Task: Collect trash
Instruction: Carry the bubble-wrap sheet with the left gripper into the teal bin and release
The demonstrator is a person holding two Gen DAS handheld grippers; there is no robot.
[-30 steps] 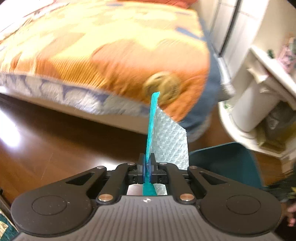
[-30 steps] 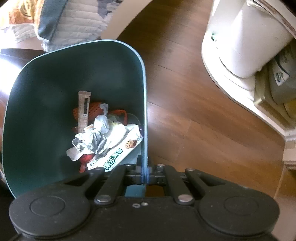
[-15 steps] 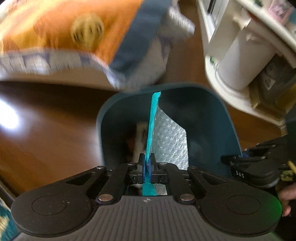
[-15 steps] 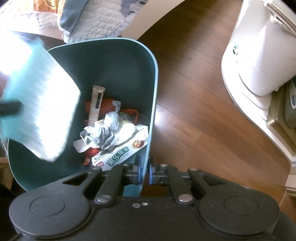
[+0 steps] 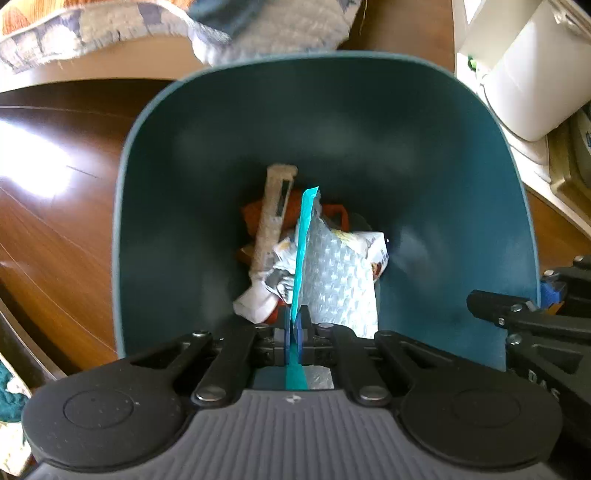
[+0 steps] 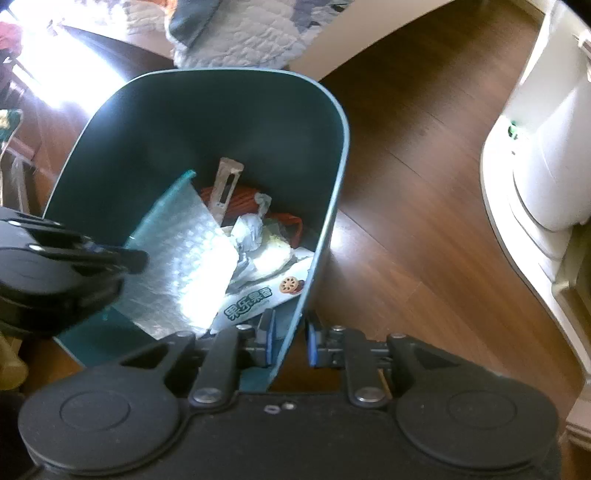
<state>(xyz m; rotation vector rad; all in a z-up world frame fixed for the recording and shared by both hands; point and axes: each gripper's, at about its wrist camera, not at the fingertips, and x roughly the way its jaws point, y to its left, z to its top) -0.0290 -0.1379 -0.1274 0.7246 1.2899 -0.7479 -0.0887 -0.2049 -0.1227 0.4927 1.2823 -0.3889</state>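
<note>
Down over the teal bin (image 5: 498, 206) swings the left claw (image 5: 294, 325), clamping the bubble mailer (image 5: 336, 280) for dropping, while the right claw (image 6: 289, 341) is opening off the rim.

A dark wooden floor (image 6: 406, 206) carries a teal trash bin (image 5: 443, 155) standing on it, with a white rounded shelf unit (image 6: 524, 206) on the floor nearby.

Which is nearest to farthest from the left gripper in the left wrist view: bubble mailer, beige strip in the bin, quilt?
1. Bubble mailer: clamped in the left gripper, hanging into the bin.
2. Beige strip: down among the trash, left of the mailer's teal edge.
3. Quilt: beyond the bin's far rim, at the top of the view.
</note>
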